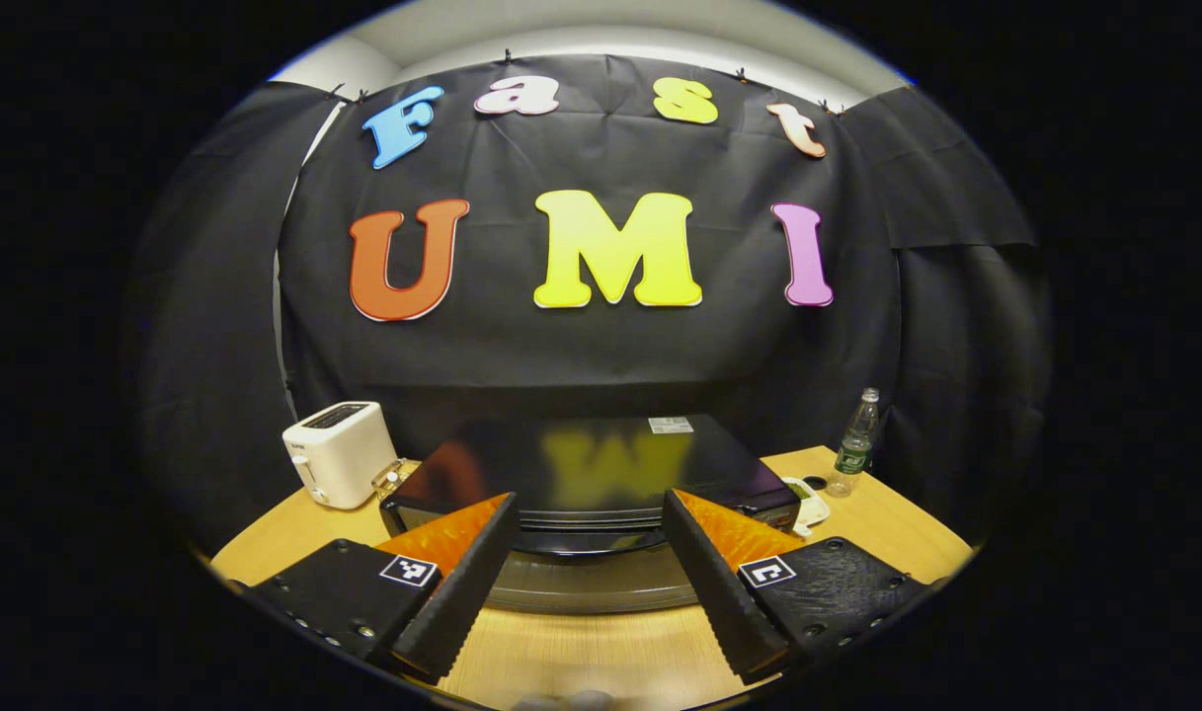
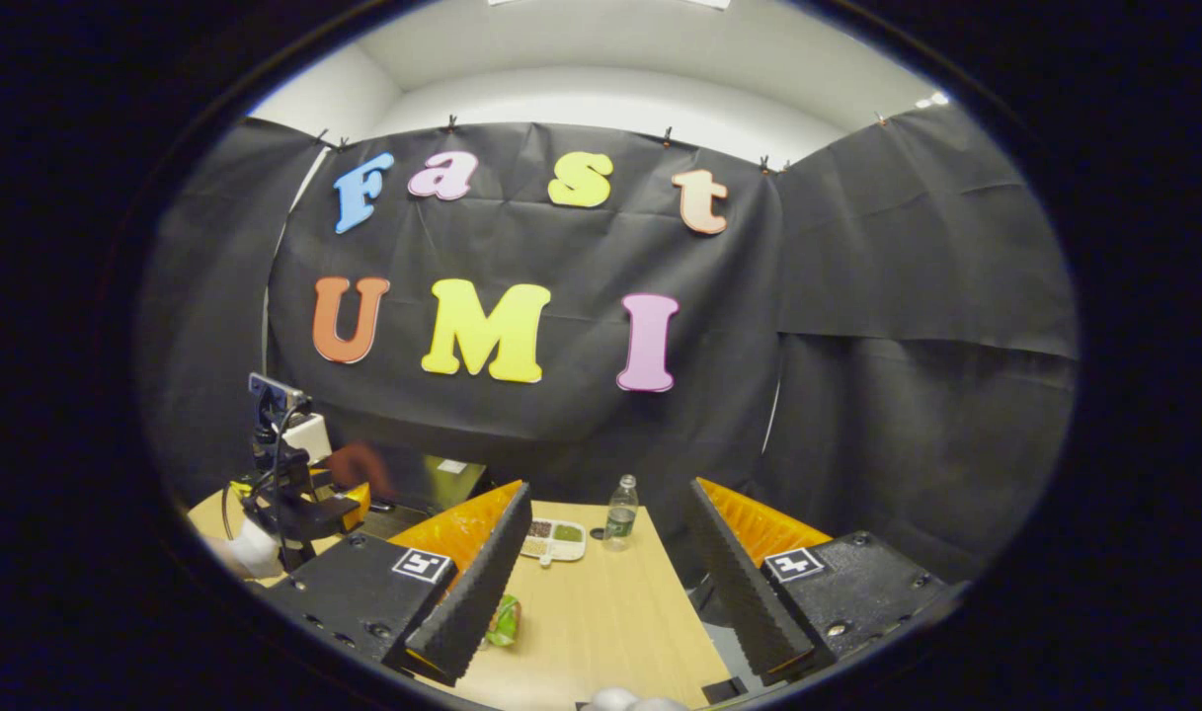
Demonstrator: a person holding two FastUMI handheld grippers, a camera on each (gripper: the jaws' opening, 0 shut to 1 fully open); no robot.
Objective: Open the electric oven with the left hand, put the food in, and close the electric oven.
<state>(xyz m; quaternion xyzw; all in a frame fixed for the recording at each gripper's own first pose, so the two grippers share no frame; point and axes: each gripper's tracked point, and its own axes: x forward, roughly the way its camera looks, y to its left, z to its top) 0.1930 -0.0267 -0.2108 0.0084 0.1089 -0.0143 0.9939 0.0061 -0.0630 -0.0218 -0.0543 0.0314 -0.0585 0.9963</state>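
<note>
The black glossy electric oven [image 1: 581,459] stands on the wooden table [image 1: 601,652], straight ahead in the left gripper view. Its dark handle bar [image 1: 586,541] runs across the front, above the grey door face [image 1: 591,585]. My left gripper [image 1: 589,499] is open, its fingers flanking the oven's front edge and touching nothing. In the right gripper view my right gripper [image 2: 608,489] is open and holds nothing. A small green-wrapped food item [image 2: 505,620] lies on the table beside its left finger. The left gripper [image 2: 289,499], held by a gloved hand [image 2: 250,551], hides part of the oven [image 2: 433,484].
A white toaster [image 1: 339,452] and a small glass jar [image 1: 391,479] stand left of the oven. A plastic bottle [image 1: 857,444] and a small compartment tray [image 1: 808,502] sit to its right; they appear again as bottle [image 2: 620,512] and tray [image 2: 553,539].
</note>
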